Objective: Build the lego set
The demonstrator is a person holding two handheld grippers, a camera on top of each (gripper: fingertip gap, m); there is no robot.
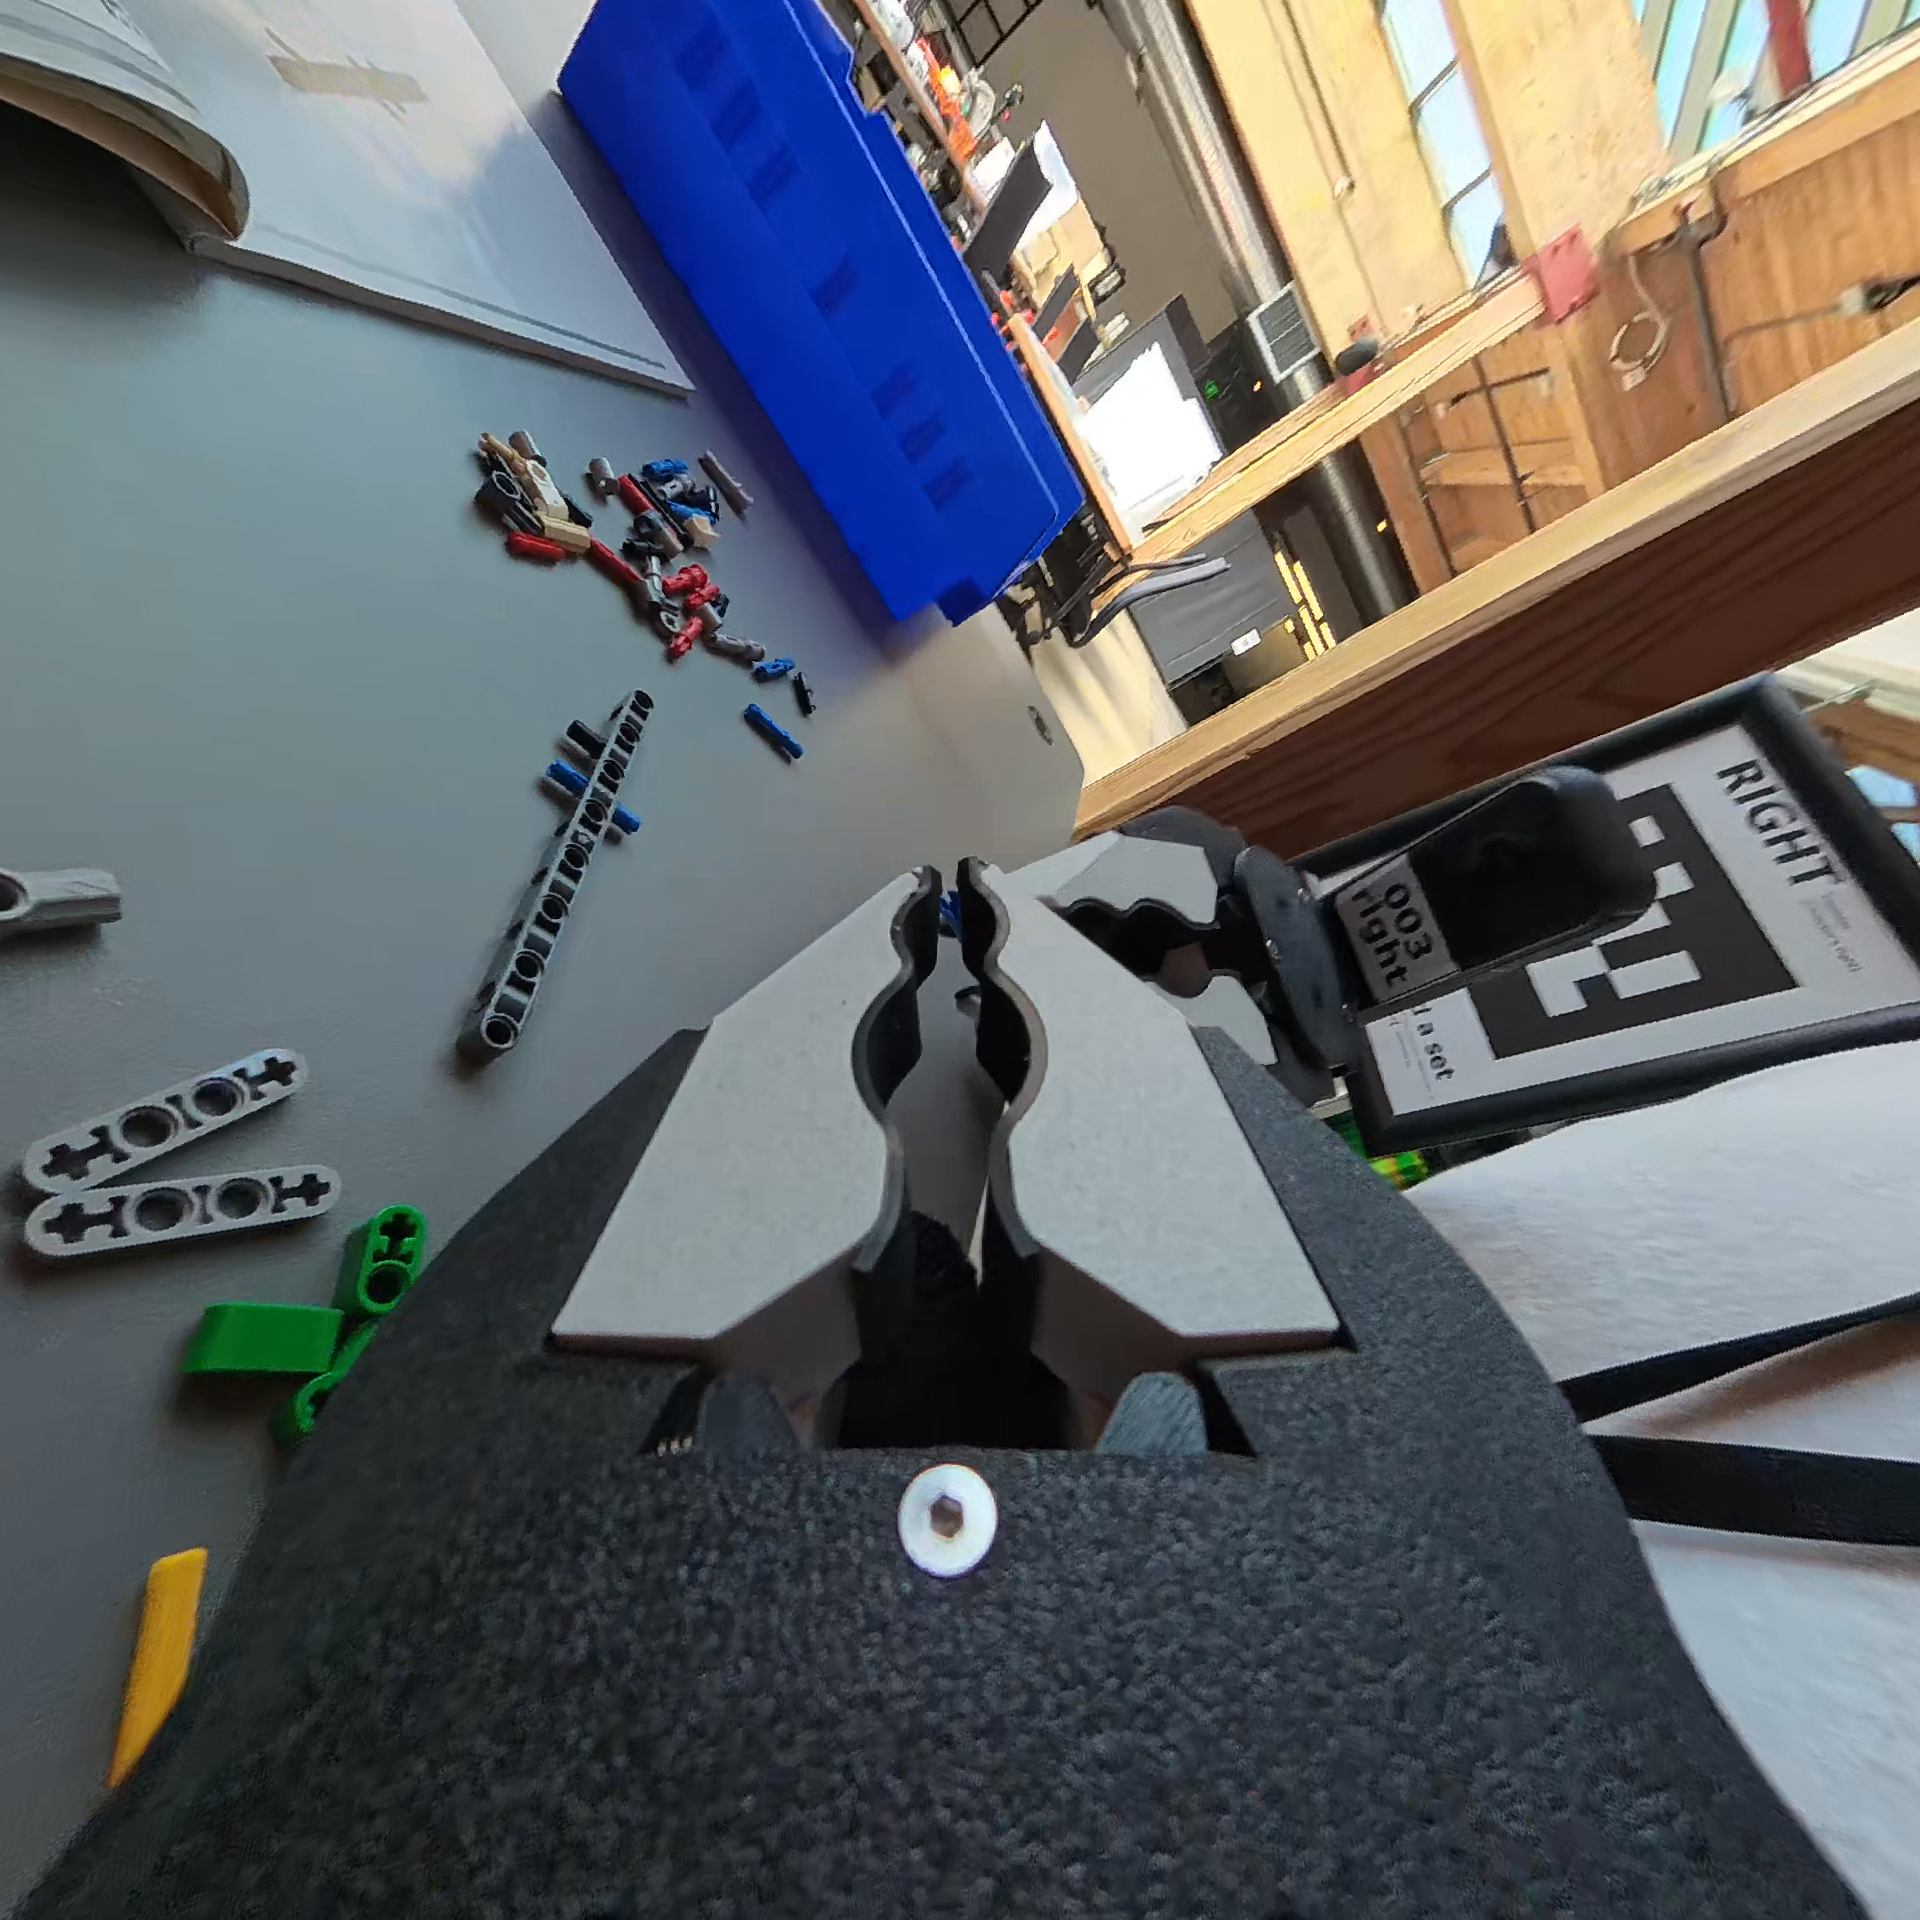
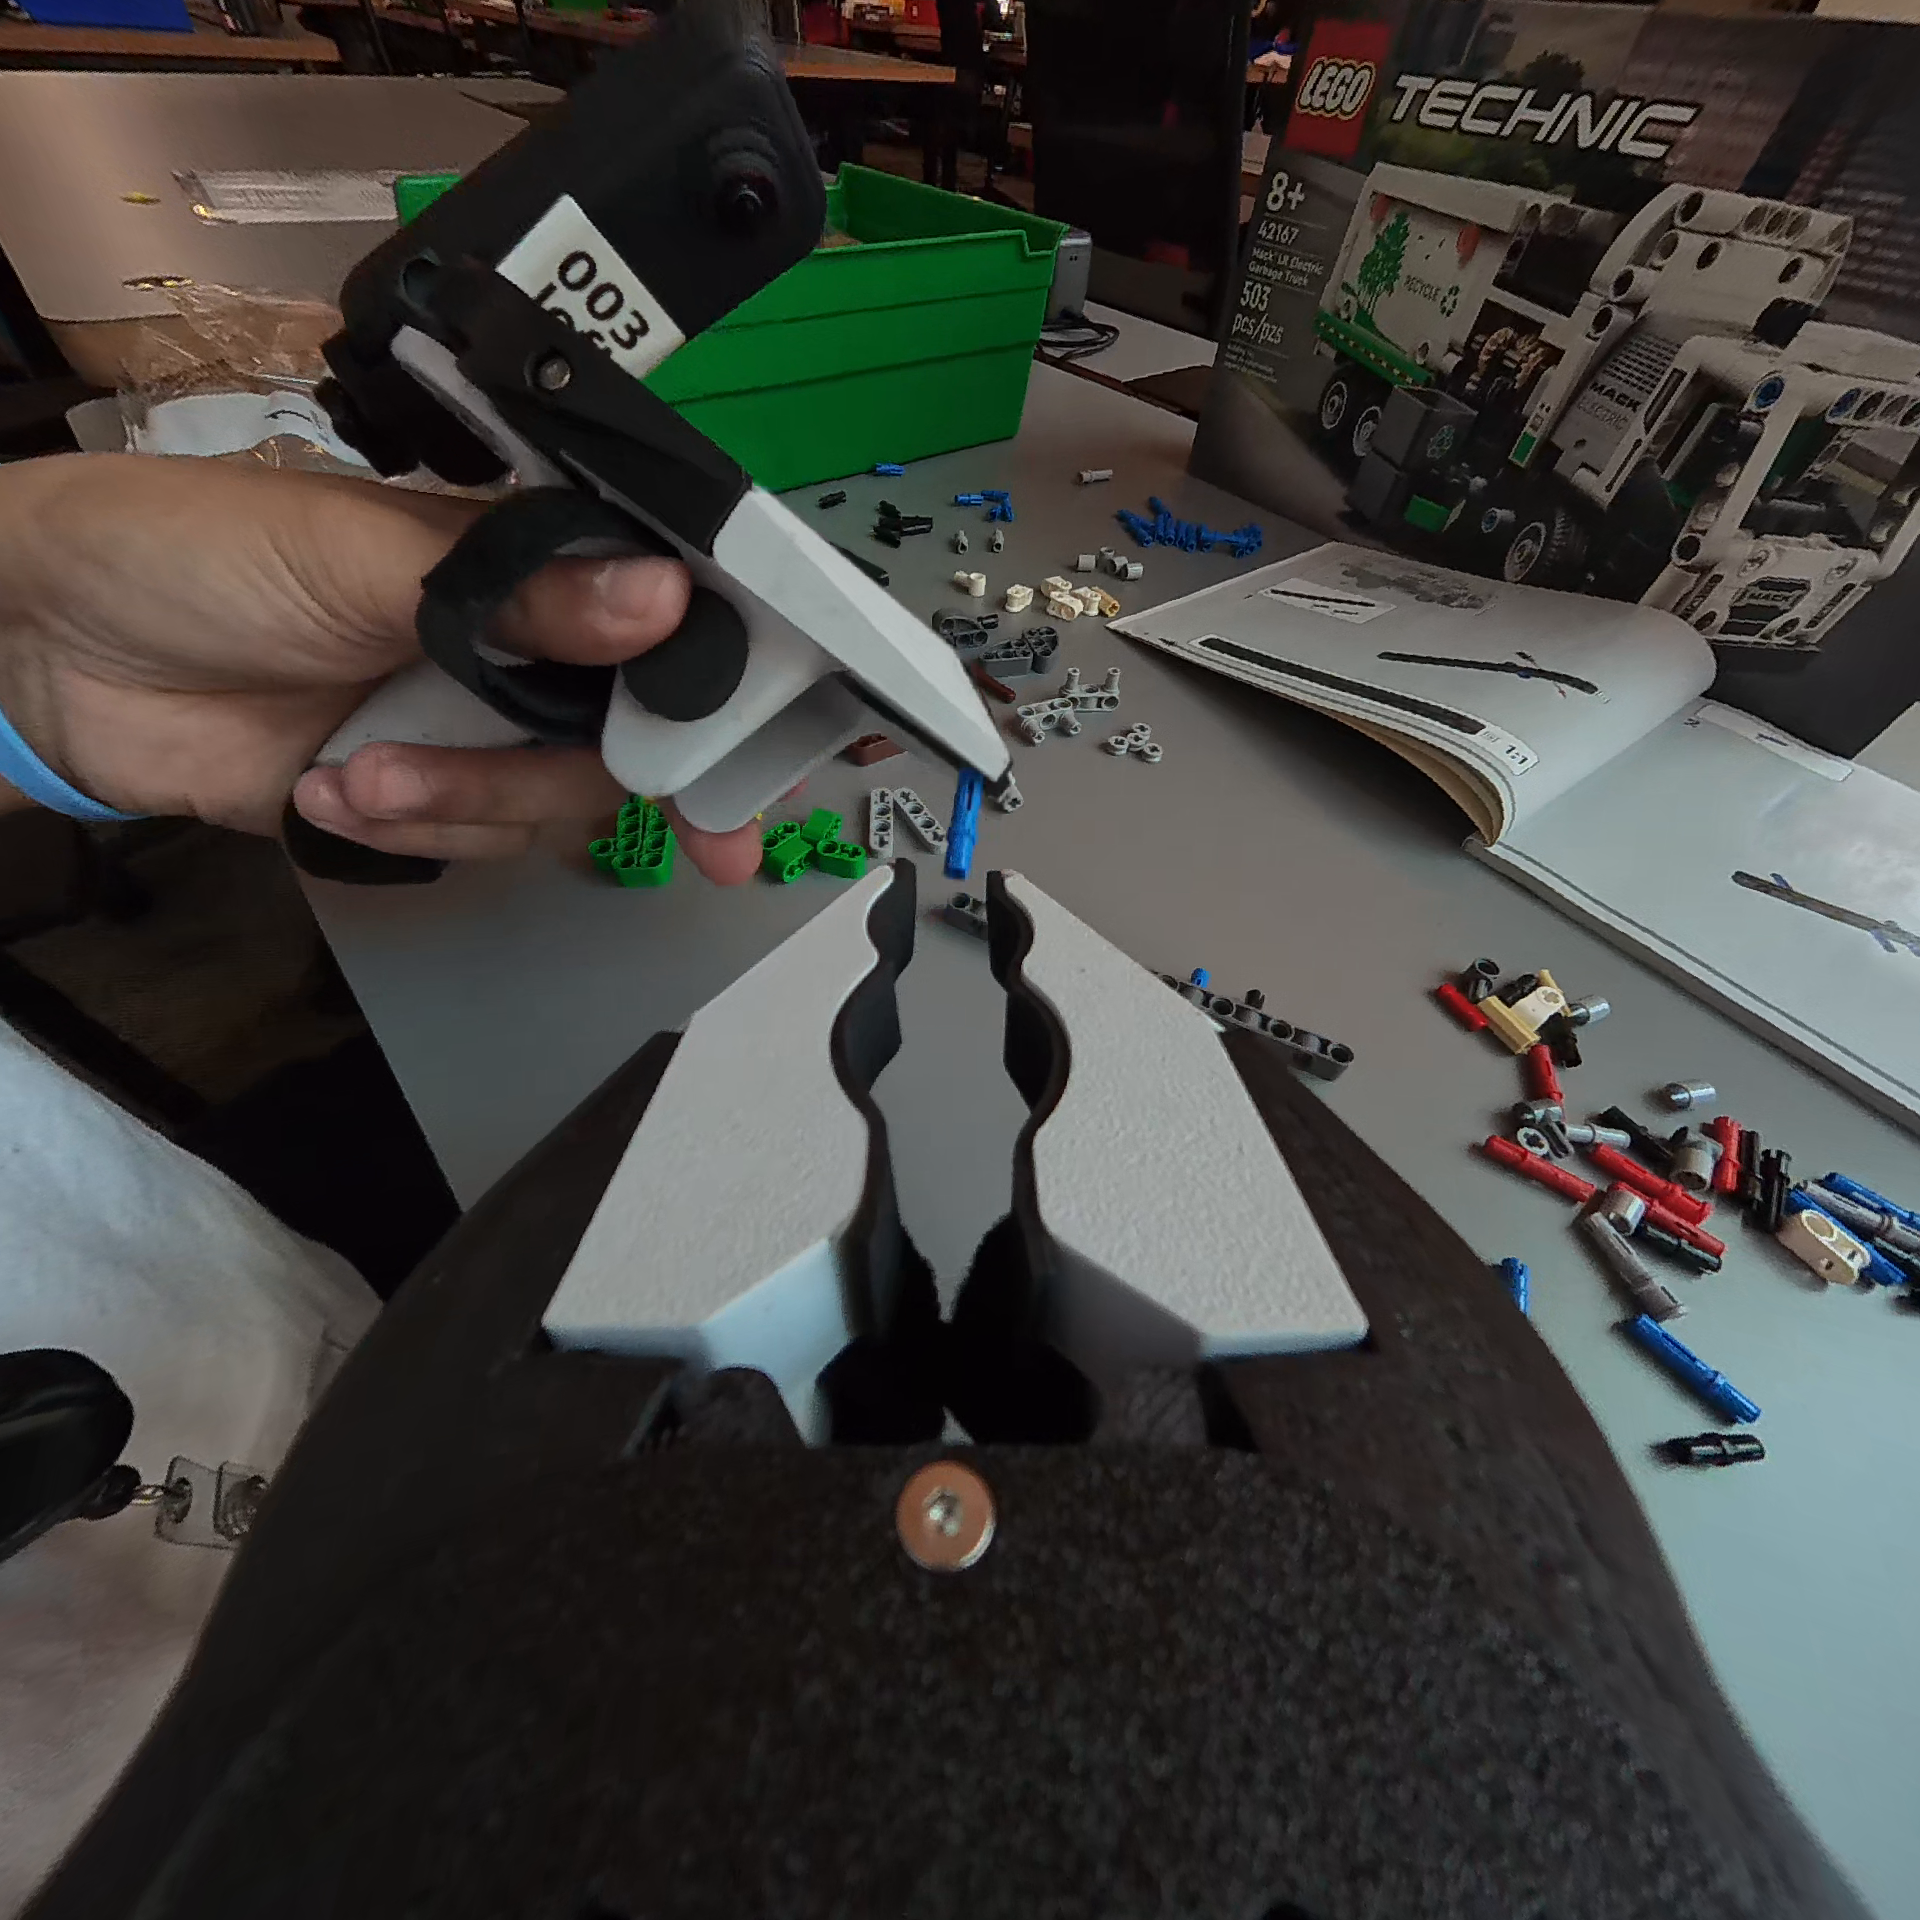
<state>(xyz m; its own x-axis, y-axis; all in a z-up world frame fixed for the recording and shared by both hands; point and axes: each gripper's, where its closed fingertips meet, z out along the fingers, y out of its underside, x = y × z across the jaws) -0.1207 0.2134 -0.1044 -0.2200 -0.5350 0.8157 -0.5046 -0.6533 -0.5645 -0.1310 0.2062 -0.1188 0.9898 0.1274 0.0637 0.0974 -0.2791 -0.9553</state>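
We hold the light, rigid, slippery blue pin (image 2: 963,821) by one end in the left gripper's (image 2: 987,774) closed jaws; the right gripper (image 2: 951,899), narrowly parted and empty, should pinch its free shaft.

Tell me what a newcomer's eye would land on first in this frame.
Probably the left tool, held in a hand above the grey table, pinching a blue pin at its tip. Next, the open right tool just below it, and the open instruction booklet lying to the right.
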